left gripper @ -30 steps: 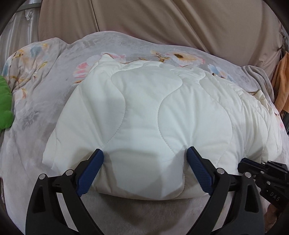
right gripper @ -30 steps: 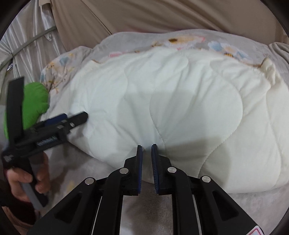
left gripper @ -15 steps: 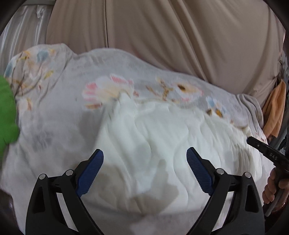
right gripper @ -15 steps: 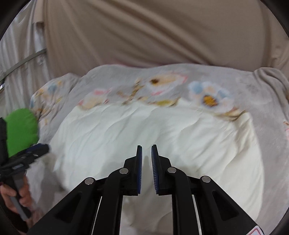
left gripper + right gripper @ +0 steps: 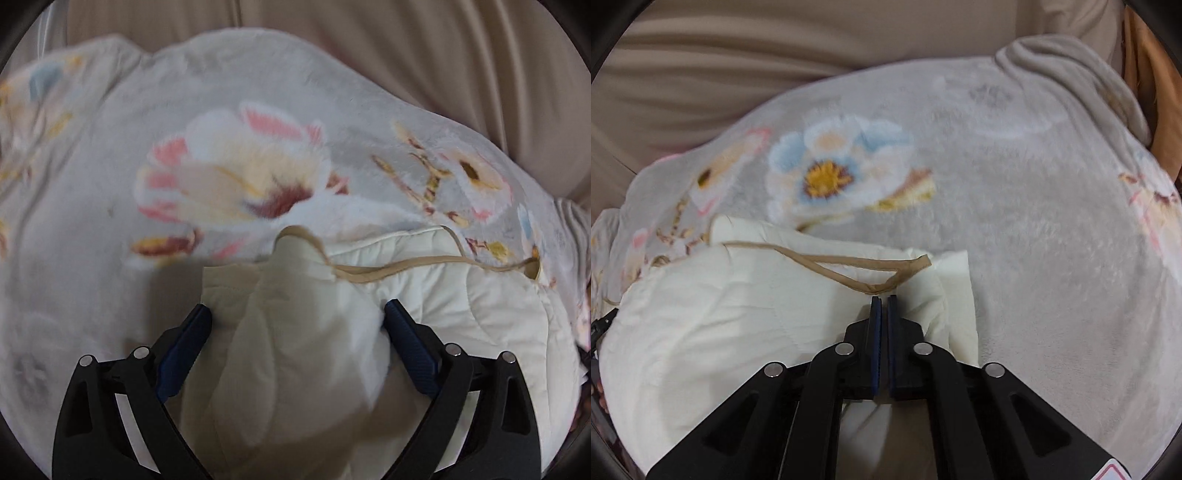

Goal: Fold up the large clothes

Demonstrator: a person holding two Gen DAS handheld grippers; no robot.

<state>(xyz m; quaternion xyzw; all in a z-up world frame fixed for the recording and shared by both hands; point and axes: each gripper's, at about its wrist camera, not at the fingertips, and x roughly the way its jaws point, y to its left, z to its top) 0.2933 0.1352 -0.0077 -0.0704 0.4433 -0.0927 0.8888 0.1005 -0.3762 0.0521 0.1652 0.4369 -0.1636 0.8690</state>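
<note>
Fingers of the left gripper (image 5: 297, 314) stand wide apart, straddling a bunched hump of the cream quilted garment (image 5: 443, 317), the blue pads pressing into its flanks rather than pinching it; fingers of the right gripper (image 5: 882, 301) have just been closing and are now drawn together, with no cloth visibly caught between the pads, though the tips lie over the garment's near corner, so whether a thin edge is nipped beneath them I cannot tell. The garment lies on the bed, on a grey floral blanket (image 5: 1015, 206), bundled toward the near side; a tan cord (image 5: 849, 269) loops across its top edge, just ahead of the right fingertips. In my judgement the step is carrying the far edge over to make a fold; to do it well, both hands should travel together and level, keeping the edge taut between them, laying it down squarely before letting go, and keeping the loose cord from tangling in the pads or being trapped inside the fold.
</note>
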